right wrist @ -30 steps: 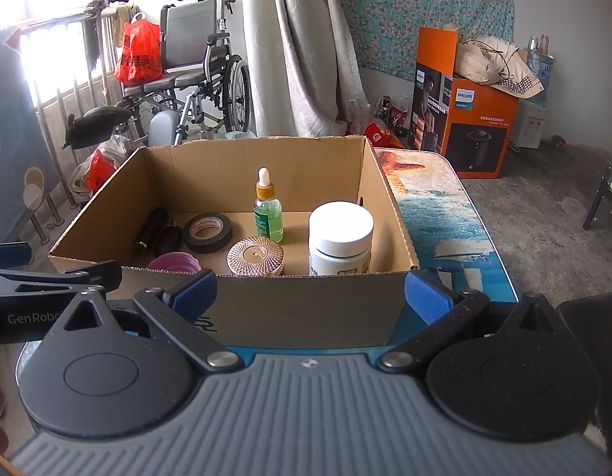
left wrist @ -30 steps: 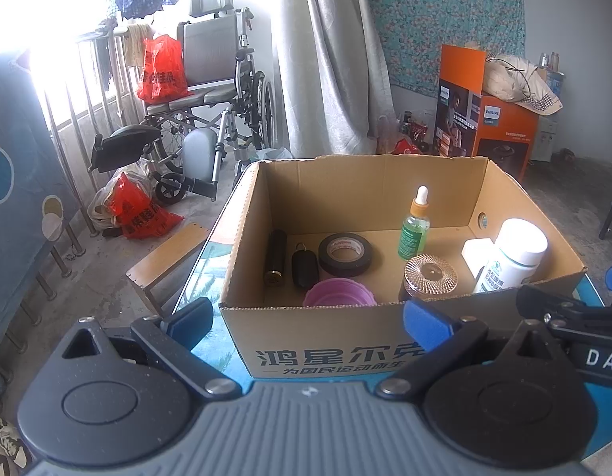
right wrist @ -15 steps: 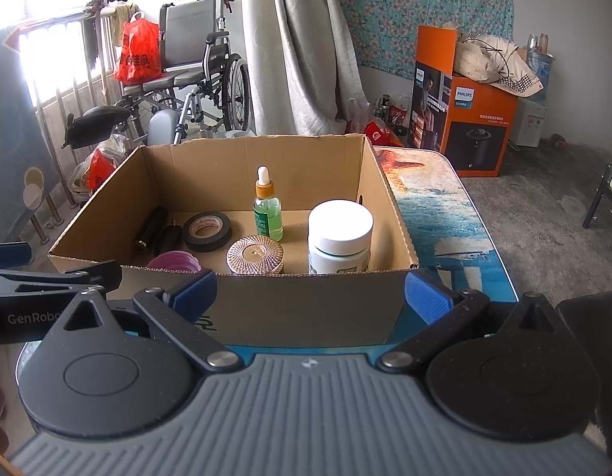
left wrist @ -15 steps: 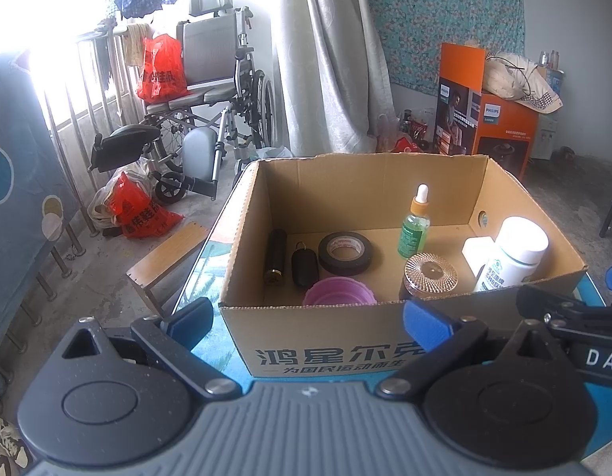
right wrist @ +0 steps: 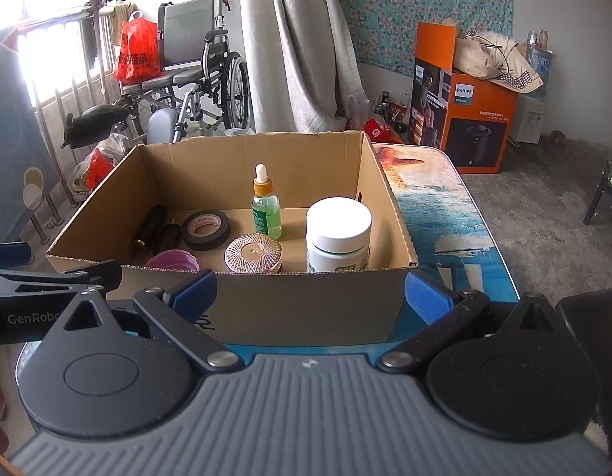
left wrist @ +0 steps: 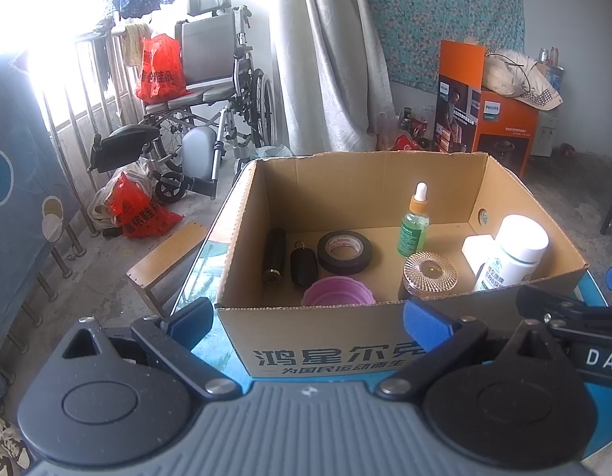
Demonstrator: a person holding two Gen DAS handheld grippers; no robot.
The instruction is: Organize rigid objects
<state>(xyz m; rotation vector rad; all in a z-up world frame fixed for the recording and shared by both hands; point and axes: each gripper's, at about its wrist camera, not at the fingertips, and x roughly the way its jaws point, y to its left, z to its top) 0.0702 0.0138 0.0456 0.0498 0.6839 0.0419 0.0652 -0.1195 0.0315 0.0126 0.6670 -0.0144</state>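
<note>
An open cardboard box (left wrist: 345, 349) (right wrist: 306, 309) stands on the blue patterned table (right wrist: 444, 214). Inside are a green dropper bottle (left wrist: 413, 226) (right wrist: 266, 214), a white jar (left wrist: 512, 254) (right wrist: 338, 234), a black tape roll (left wrist: 344, 252) (right wrist: 206, 230), a ribbed glass lid (left wrist: 430, 273) (right wrist: 253, 253), a pink cup (left wrist: 337, 297) (right wrist: 173, 260) and two dark cylinders (left wrist: 288, 258) (right wrist: 157, 230). My left gripper (left wrist: 307, 321) and right gripper (right wrist: 309, 293) are both open and empty, just before the box's near wall.
A wheelchair (left wrist: 214, 91) and red bags (left wrist: 141, 214) stand on the floor at the left. An orange Philips box (right wrist: 472, 115) stands at the back right. A curtain (left wrist: 329, 59) hangs behind the box. A wooden stool (left wrist: 167, 258) is beside the table's left edge.
</note>
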